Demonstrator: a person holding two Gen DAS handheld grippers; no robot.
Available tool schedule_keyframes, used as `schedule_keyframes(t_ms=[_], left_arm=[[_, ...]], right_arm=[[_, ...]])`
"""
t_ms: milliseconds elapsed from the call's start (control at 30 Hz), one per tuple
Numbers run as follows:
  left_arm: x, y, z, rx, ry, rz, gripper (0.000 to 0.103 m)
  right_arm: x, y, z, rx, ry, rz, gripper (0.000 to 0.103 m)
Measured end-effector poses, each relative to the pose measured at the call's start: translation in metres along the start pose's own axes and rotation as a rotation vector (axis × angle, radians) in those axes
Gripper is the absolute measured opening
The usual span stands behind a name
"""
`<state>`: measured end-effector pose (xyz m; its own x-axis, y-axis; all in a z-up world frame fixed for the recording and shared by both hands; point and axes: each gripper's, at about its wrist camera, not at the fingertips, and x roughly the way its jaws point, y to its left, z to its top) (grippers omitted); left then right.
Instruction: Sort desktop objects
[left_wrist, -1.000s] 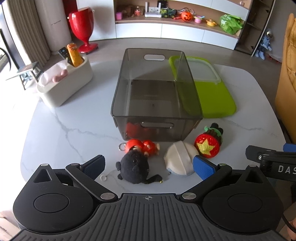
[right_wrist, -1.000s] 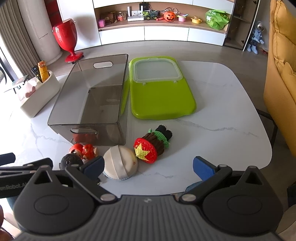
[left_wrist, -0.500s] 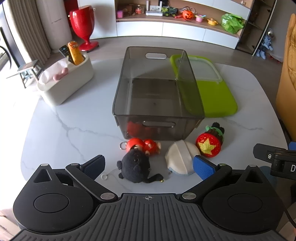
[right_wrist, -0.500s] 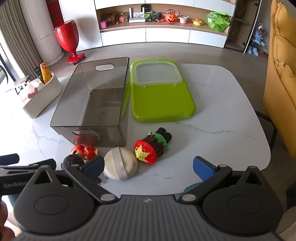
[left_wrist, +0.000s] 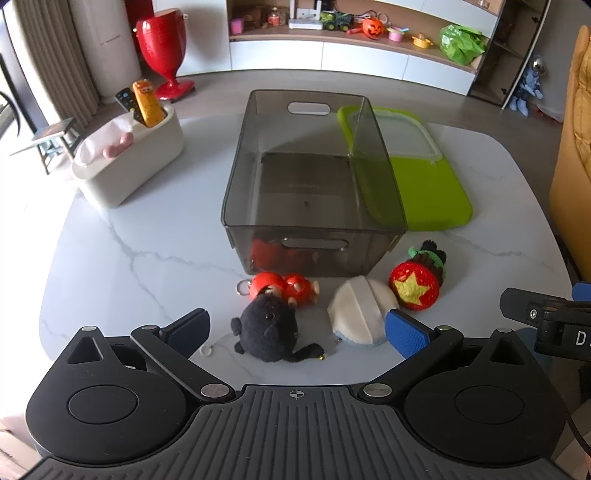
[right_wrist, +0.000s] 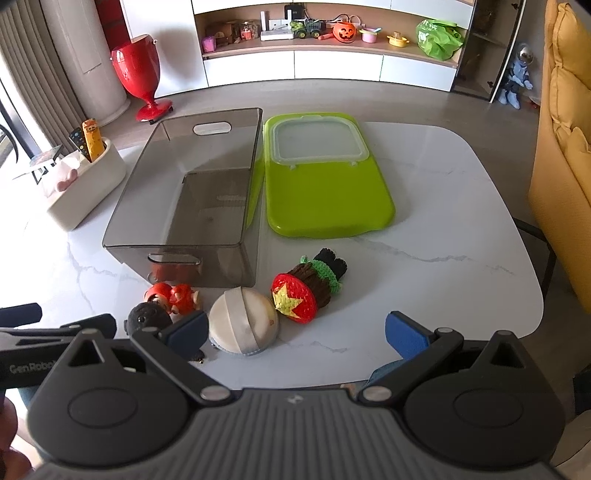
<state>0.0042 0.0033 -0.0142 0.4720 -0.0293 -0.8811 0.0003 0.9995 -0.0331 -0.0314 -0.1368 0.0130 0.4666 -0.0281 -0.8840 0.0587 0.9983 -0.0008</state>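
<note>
Change since earlier frame: both views sit slightly higher and farther back; toys unmoved. Left gripper (left_wrist: 295, 328): spread wide, empty. Right gripper (right_wrist: 295, 328): likewise. Grey bin (left_wrist: 314, 225): empty. Black plush (left_wrist: 267, 328), red figure (left_wrist: 284, 286), white pouch (left_wrist: 360, 312), star toy (left_wrist: 417, 284): unsorted on table, just before the bin.

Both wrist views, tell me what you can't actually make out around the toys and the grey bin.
- Red toy: left wrist view, the black plush overlaps it.
- Black plush: right wrist view, largely behind the right gripper finger.
- Grey bin: red seen through its tinted front wall, inside or reflection unclear.
- White pouch: its underside faces the table.
</note>
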Motion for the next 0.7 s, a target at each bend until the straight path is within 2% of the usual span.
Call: schedule_keyframes(t_ms=[700], left_arm=[[0.011, 0.0, -0.004, 0.003, 0.031, -0.011, 0.103]], right_arm=[[0.013, 0.0, -0.002, -0.002, 0.037, 0.01, 0.103]])
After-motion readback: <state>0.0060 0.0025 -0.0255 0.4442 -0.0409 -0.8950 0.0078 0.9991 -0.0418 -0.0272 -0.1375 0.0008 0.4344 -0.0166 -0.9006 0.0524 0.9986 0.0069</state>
